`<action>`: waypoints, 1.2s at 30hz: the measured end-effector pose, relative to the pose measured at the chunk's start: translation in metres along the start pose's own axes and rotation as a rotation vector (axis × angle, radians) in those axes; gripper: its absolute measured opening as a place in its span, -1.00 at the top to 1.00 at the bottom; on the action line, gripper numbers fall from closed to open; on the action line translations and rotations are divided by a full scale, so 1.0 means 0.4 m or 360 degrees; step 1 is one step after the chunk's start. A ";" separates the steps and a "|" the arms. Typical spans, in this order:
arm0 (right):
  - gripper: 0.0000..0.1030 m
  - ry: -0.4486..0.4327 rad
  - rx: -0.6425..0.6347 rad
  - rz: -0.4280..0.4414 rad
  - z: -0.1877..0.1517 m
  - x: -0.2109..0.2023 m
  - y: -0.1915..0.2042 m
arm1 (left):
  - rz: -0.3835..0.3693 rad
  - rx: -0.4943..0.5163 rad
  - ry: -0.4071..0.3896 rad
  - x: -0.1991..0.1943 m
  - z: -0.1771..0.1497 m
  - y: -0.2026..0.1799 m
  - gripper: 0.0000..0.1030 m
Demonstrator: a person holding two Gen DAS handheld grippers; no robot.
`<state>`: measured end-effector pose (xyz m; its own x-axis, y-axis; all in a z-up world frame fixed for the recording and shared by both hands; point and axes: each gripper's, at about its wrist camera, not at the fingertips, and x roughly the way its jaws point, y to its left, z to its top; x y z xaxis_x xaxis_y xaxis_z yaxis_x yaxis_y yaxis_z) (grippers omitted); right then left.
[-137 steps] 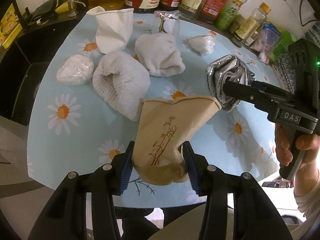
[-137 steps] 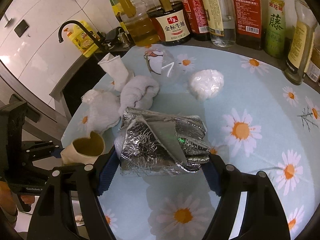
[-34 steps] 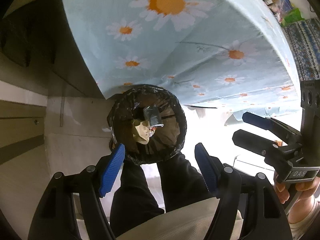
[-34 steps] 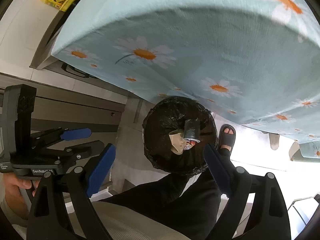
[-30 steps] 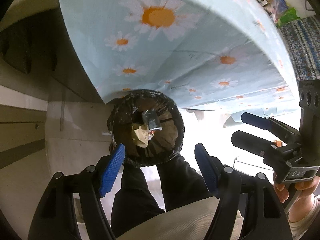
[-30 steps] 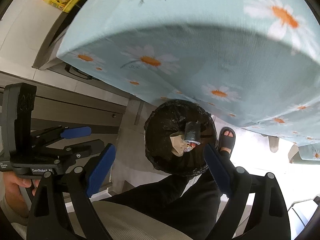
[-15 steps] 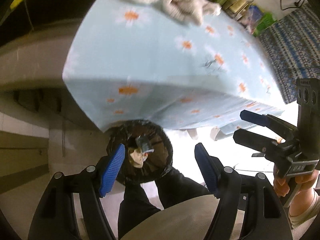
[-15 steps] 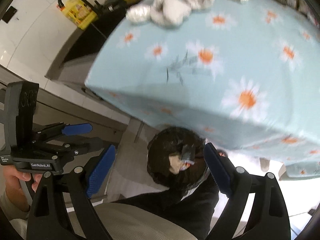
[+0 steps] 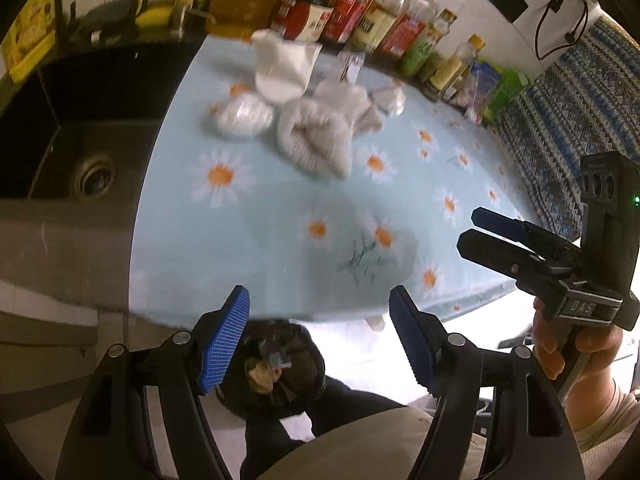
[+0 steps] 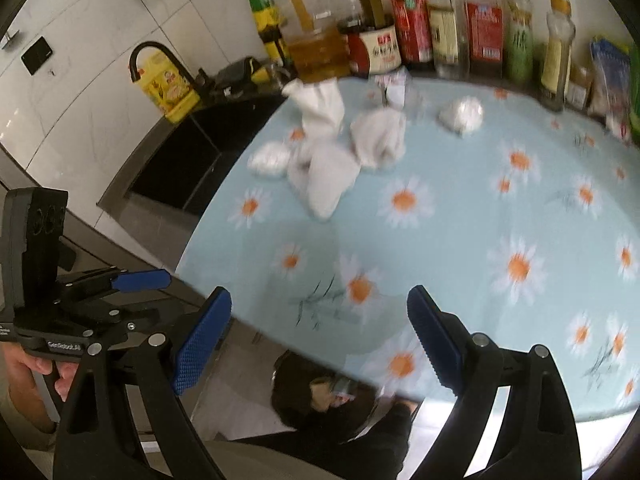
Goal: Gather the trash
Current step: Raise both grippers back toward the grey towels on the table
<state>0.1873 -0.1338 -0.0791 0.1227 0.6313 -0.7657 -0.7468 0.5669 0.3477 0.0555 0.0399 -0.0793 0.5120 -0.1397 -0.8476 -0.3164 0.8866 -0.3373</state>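
Both grippers are open and empty, held above the near edge of the daisy tablecloth (image 9: 280,216). My left gripper (image 9: 320,336) hovers over the black-lined trash bin (image 9: 276,368), which holds a tan paper cup and a foil wrapper. My right gripper (image 10: 320,336) is above the same bin (image 10: 324,400). Far on the table lie a white paper cup (image 9: 284,68), two crumpled white cloths (image 9: 316,140), white wads (image 9: 244,114) and a clear plastic wrapper (image 9: 352,66). The right gripper shows in the left wrist view (image 9: 476,228); the left gripper shows in the right wrist view (image 10: 132,286).
A row of sauce and oil bottles (image 10: 440,24) lines the table's far edge. A black sink (image 9: 80,152) with a tap (image 10: 160,56) lies to the left. A patterned blue fabric (image 9: 568,120) is at the right. My legs sit below the bin.
Both grippers let go of the tan cup and the foil wrapper into the bin, then tilted up from the bin towards the table top, still open.
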 end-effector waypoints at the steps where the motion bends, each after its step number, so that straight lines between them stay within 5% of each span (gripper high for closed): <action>1: -0.72 -0.0013 -0.0006 0.0011 0.022 -0.001 -0.014 | 0.0009 0.0002 -0.0019 0.001 0.015 -0.009 -0.36; 17: -0.60 0.0051 -0.0095 0.0199 0.246 0.129 -0.180 | 0.0202 -0.0109 -0.0047 0.128 0.198 -0.076 -0.36; 36: -0.07 0.0282 -0.0224 0.0413 0.357 0.334 -0.246 | 0.0413 -0.0327 0.0015 0.280 0.301 -0.060 -0.36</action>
<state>0.3706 -0.0297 -0.1383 -0.1891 0.6361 -0.7481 -0.8228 0.3131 0.4743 0.2166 0.0561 -0.1168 0.3860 0.0744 -0.9195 -0.5902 0.7859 -0.1842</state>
